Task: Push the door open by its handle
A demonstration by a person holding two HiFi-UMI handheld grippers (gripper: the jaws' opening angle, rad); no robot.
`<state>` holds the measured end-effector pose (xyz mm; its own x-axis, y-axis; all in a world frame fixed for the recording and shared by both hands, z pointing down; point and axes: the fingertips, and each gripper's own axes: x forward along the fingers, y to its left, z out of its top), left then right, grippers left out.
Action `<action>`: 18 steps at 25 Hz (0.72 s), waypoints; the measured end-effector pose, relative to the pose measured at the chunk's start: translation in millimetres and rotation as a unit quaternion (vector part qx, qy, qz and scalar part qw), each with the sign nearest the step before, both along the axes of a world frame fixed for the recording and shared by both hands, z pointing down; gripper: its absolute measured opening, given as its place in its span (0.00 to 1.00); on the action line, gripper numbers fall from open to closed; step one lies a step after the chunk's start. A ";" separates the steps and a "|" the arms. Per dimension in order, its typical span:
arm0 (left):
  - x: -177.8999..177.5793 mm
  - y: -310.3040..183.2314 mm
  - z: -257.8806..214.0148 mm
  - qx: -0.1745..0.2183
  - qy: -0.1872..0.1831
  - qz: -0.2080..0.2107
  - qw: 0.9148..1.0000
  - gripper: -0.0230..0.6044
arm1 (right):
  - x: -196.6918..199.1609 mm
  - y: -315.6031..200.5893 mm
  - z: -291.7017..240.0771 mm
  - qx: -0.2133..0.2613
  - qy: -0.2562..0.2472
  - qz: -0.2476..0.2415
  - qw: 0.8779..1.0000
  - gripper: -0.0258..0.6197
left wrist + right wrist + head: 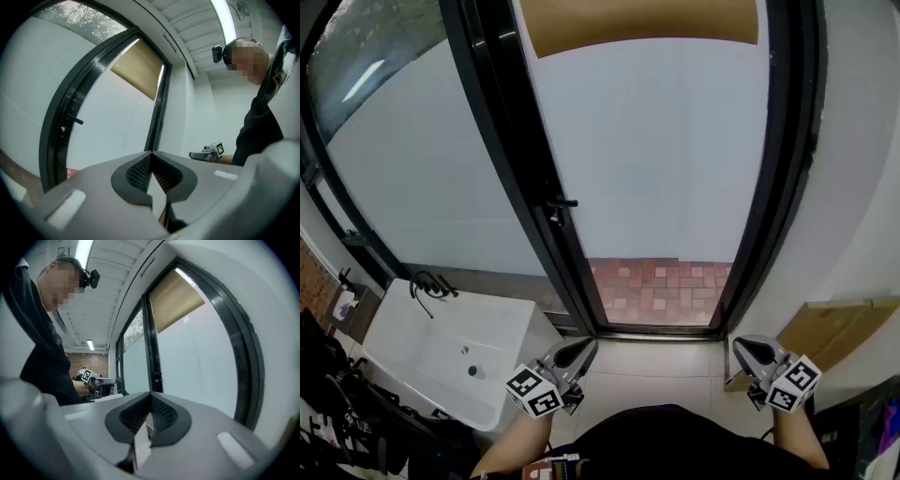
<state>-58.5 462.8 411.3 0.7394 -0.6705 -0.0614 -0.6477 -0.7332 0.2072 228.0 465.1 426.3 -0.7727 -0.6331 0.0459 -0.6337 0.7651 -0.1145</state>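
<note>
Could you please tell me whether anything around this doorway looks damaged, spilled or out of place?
Nothing stands out. The black-framed frosted glass door looks intact, its small black handle is in place on the frame, and the white rectangular sink shows no spill. A flat brown cardboard piece sits off to the right.

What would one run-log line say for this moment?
left gripper: jaws shut, empty | right gripper: jaws shut, empty | door handle: untouched, ahead of both | push: not yet begun
</note>
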 end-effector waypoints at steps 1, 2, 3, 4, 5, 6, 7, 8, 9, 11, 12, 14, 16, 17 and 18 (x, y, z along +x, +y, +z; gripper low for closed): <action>7.8 -0.1 -1.9 -0.002 -0.002 0.000 1.000 0.03 | 6.1 0.9 1.0 0.000 0.003 0.000 1.000 0.04; 15.1 -0.3 -3.1 -0.004 -0.003 0.000 1.000 0.03 | 12.0 1.8 1.9 0.000 0.006 0.000 1.000 0.04; 21.8 -0.4 -3.4 -0.005 -0.003 0.001 1.000 0.03 | 17.6 2.5 2.5 0.000 0.007 0.000 1.000 0.04; 27.7 -0.5 -3.2 -0.005 -0.003 0.002 1.000 0.03 | 22.6 2.7 2.8 0.001 0.007 -0.001 1.000 0.04; 32.8 -0.9 -2.9 -0.005 -0.004 0.001 1.000 0.03 | 27.1 2.3 2.9 0.001 0.006 -0.001 1.000 0.04; 36.9 -1.6 -2.1 -0.004 -0.005 0.000 1.000 0.03 | 30.7 1.3 3.2 0.001 0.004 -0.003 1.000 0.04; 39.9 -2.7 -1.0 -0.003 -0.006 -0.001 1.000 0.03 | 33.4 -0.1 4.0 0.000 0.002 -0.005 1.000 0.04; 41.7 -4.1 -0.2 -0.002 -0.008 -0.003 1.000 0.03 | 35.1 -1.5 5.5 -0.001 0.002 -0.008 1.000 0.04; 42.4 -5.7 0.2 -0.001 -0.009 -0.007 1.000 0.03 | 36.2 -2.8 7.8 -0.004 0.003 -0.010 1.000 0.04; 40.3 -11.5 0.1 -0.001 -0.014 -0.017 1.000 0.03 | 37.0 -6.2 13.5 -0.009 0.004 -0.015 1.000 0.04; 37.7 -15.9 -1.4 -0.001 -0.019 -0.024 1.000 0.03 | 36.6 -9.0 16.1 -0.011 0.005 -0.016 1.000 0.04; 28.9 -28.6 -4.3 0.005 -0.033 -0.036 0.999 0.03 | 33.8 -16.7 19.9 -0.016 0.004 -0.018 1.000 0.04; 16.6 -46.2 -5.7 0.018 -0.048 -0.045 0.998 0.03 | 28.4 -27.7 22.4 -0.019 0.005 -0.019 1.000 0.04; 10.0 -57.2 -7.0 0.024 -0.057 -0.050 0.997 0.03 | 24.7 -34.9 23.6 -0.021 0.007 -0.018 1.000 0.04; 3.2 -69.7 -8.6 0.031 -0.067 -0.055 0.996 0.03 | 20.2 -43.3 24.9 -0.022 0.010 -0.017 1.000 0.04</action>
<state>-55.3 393.1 402.7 0.6665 -0.7454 -0.0112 -0.7431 -0.6654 0.0708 248.1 421.9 451.2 -0.7923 -0.6037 0.0885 -0.6100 0.7805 -0.1366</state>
